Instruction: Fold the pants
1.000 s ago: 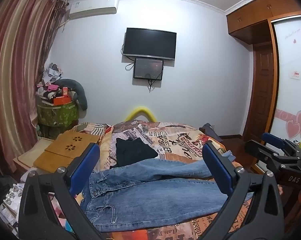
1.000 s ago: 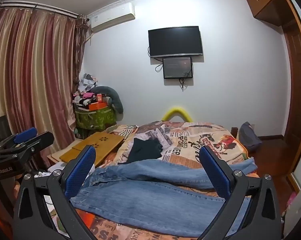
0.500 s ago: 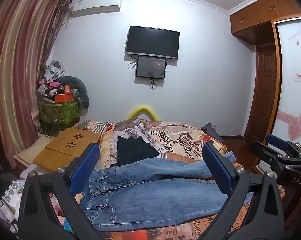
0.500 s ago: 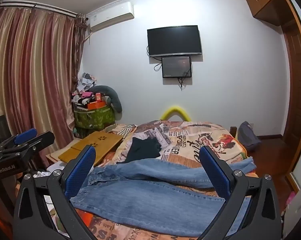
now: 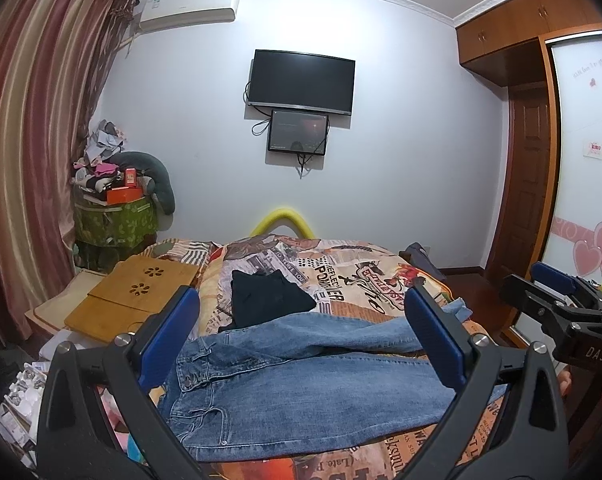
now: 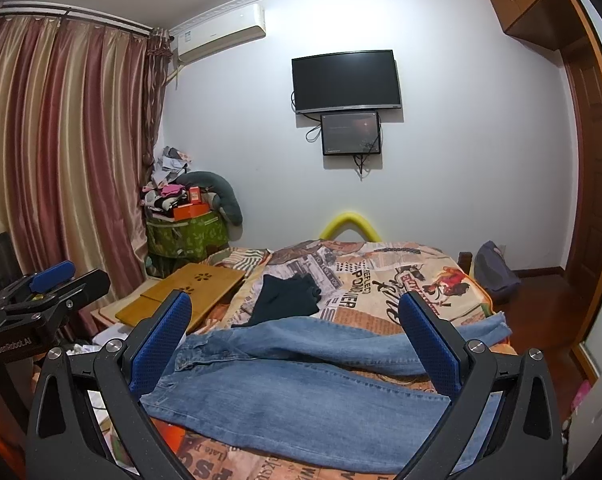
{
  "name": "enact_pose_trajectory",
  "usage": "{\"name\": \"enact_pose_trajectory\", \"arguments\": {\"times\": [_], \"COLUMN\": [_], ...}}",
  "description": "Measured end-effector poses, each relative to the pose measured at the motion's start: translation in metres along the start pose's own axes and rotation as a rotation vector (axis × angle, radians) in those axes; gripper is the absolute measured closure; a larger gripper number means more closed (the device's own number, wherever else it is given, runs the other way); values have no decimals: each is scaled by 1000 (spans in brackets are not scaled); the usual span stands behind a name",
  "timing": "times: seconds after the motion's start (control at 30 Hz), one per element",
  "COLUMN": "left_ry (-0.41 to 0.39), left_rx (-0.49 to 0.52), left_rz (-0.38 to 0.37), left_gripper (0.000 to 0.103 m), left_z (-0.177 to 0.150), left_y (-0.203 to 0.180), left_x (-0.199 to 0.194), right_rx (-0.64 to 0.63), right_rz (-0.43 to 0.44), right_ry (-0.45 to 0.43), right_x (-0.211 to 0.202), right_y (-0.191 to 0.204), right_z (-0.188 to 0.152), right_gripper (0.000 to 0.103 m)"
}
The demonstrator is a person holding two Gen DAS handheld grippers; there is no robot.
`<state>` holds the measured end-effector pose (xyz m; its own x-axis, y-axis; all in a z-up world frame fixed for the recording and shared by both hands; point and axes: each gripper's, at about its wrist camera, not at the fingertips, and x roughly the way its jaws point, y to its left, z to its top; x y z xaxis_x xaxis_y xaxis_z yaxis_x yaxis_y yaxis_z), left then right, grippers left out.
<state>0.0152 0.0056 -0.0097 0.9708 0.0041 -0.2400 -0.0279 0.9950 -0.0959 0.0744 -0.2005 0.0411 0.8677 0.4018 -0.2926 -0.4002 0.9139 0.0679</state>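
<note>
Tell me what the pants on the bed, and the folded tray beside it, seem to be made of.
The pants look like mid-blue denim, matte and faded in patches, with visible seams, a waistband and a frayed hem. The folded tray looks like pale bamboo or wood with a smooth finish and flower-shaped cut-outs; it could be laminate.

"DAS" in white on the right gripper (image 5: 557, 284) body, seen off to the right of the left gripper (image 6: 53, 276). "GenRobot.AI" on the left gripper body. Bedspread (image 5: 353, 280) ahead of both: "POWER" readable, upside down; "Late" at near edge. Rest of print illegible.
</note>
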Motion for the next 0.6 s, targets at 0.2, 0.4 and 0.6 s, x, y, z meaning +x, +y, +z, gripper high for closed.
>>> {"name": "enact_pose_trajectory", "arguments": {"times": [0.2,0.4,0.6], "left_ry": [-4,-7,-7], "left_rx": [2,8,1], "left_rz": [-4,0,-4], "left_gripper": [0,0,0], "left_z": [1,1,1], "left_y": [-1,-2,-3], "left_x": [-3,-5,-5], "right_rx": [3,5,1], "right_rz": [-1,-4,-10], "right_ry": [1,1,2], "right_x": [0,-1,-1], "right_y": [-1,-2,-3], "right_z": [0,0,0], "right_gripper": [0,0,0]}}
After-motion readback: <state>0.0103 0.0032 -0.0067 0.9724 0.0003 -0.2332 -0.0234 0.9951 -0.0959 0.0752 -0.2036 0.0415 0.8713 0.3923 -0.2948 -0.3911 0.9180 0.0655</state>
